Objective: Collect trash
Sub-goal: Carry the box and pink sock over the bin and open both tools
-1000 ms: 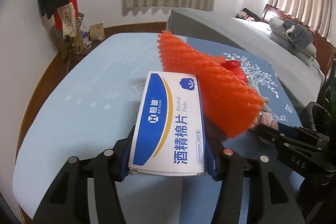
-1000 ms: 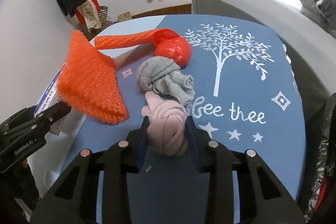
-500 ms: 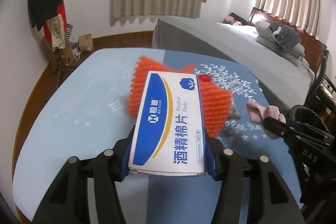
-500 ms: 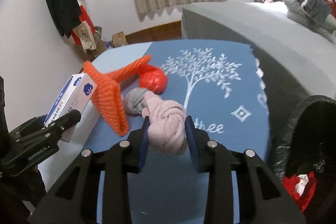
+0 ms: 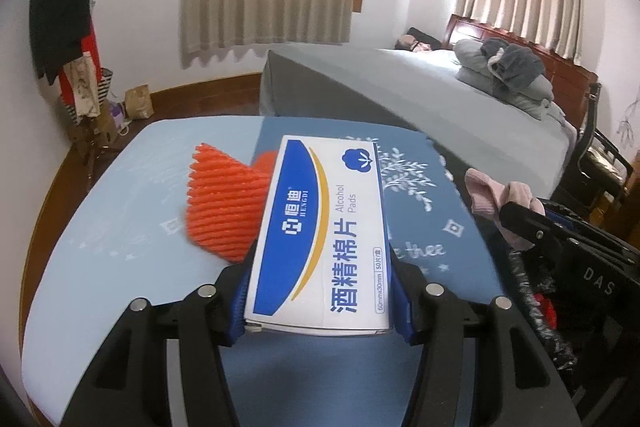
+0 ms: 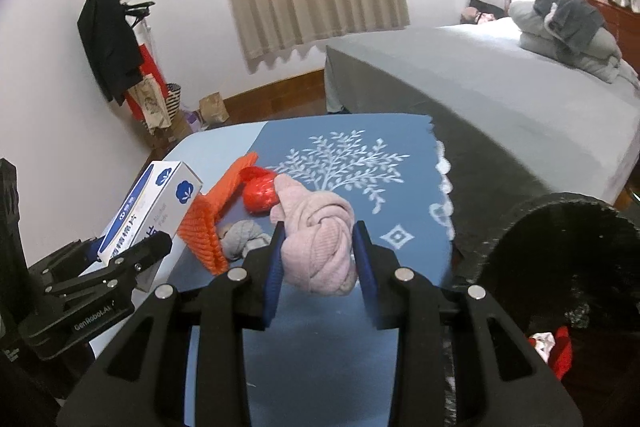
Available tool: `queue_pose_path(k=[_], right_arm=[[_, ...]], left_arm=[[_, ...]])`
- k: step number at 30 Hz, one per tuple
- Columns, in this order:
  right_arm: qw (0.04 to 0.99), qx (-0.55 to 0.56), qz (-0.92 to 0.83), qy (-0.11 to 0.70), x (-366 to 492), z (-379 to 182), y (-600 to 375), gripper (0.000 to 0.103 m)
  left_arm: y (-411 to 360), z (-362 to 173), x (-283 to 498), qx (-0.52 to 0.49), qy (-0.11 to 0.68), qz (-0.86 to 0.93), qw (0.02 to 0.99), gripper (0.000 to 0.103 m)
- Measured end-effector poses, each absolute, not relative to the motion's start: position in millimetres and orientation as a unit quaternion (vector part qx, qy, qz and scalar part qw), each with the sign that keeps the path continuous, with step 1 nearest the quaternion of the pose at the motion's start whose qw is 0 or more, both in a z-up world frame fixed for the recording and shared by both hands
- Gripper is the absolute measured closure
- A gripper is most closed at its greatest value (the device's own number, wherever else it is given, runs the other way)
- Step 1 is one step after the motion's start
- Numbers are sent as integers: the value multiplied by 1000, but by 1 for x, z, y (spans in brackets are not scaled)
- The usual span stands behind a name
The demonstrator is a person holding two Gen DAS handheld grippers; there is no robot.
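Left wrist: left hand-held gripper (image 5: 318,301) clenched on an alcohol-pad box (image 5: 320,239), held above the blue desk (image 5: 120,227); the box hides part of the orange foam net (image 5: 224,211).

Right wrist: right hand-held gripper (image 6: 318,259) grasps a knotted pink sock (image 6: 318,235). Black-lined trash bin (image 6: 560,247) at right, red and white scraps inside, partly cut off. Grey sock (image 6: 240,239) and red wrapper ball (image 6: 260,193) lie on the desk; bed (image 6: 500,83) behind.

My box (image 5: 320,239) reads "HENGDI Alcohol Pads"; my right gripper (image 5: 600,279) "DAS"; the cloth (image 5: 424,251) "thee"
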State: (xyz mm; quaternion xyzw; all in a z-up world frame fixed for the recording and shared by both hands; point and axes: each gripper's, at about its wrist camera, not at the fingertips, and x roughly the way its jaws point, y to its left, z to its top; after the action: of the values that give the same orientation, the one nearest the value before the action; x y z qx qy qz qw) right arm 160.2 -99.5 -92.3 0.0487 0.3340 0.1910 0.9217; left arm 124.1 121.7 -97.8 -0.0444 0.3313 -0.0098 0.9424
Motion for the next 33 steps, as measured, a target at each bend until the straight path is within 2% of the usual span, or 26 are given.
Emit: queue_pose_path(k=[33], right_arm=[[950, 90, 23, 297, 99, -81, -272, 71]], left_arm=[[-46, -71, 124, 5, 303, -178, 936, 47]])
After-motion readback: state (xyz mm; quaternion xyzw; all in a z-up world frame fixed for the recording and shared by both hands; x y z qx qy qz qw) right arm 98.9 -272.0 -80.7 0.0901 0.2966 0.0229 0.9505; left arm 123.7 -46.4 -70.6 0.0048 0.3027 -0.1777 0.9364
